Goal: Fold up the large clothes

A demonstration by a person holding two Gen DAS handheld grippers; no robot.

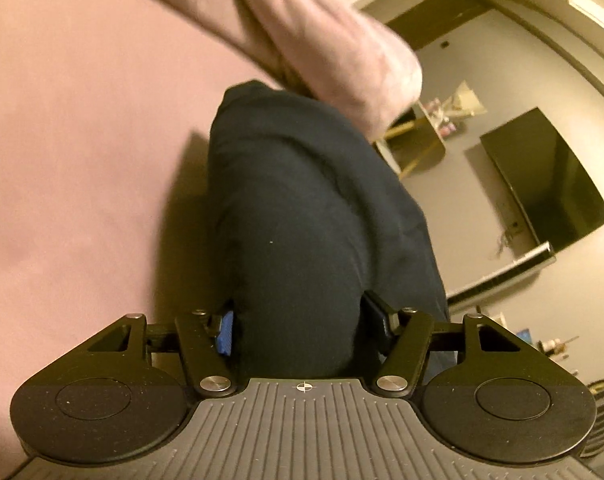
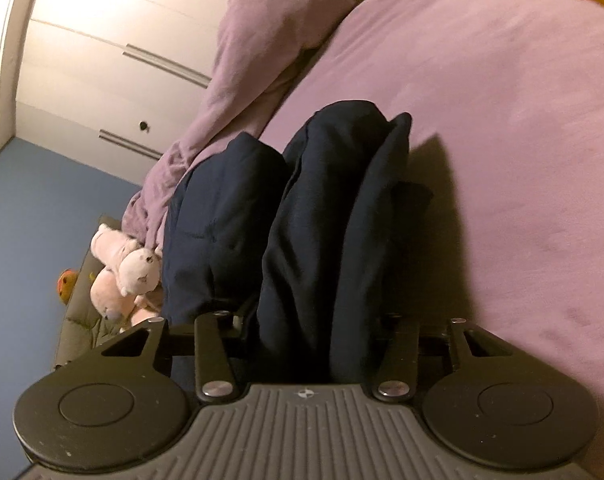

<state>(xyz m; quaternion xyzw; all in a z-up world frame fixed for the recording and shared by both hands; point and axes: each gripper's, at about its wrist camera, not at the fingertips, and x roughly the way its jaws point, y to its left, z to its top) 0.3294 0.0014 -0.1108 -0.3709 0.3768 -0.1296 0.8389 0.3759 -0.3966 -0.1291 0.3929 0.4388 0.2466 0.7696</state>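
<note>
A: Left gripper [image 1: 298, 326], condition?

B: Clamped on a thick bundle of dark navy garment [image 1: 302, 220]. Blue pad of one finger [image 1: 226, 332] pressed against the cloth at lower centre of the left wrist view; the other finger mostly hidden behind the fabric.

A: Right gripper [image 2: 314, 328]?

B: Likewise closed on the dark navy garment [image 2: 322, 220], which fills the gap between its jaws. Fingertips buried in folds, not visible.

A: Location of the garment?

B: Left view: rises from the gripper up the centre of the frame, bunched, casting a shadow on the pink-lilac bedsheet [image 1: 82, 160] to its left. Right view: two rounded folds side by side at centre, shadow falling to the right on the bedsheet [image 2: 502, 120].

A: Other items?

B: Left view: crumpled lilac duvet [image 1: 322, 40] at upper centre, touching the top of the garment; dark screen [image 1: 542, 184] at right; small stand with gold legs [image 1: 418, 140] beside it. Right view: duvet [image 2: 262, 40] from upper centre down to left of the garment; pink plush toy [image 2: 122, 272] at lower left, just beside the garment; white wardrobe doors [image 2: 102, 40] at upper left; blue floor [image 2: 34, 220] at left.
</note>
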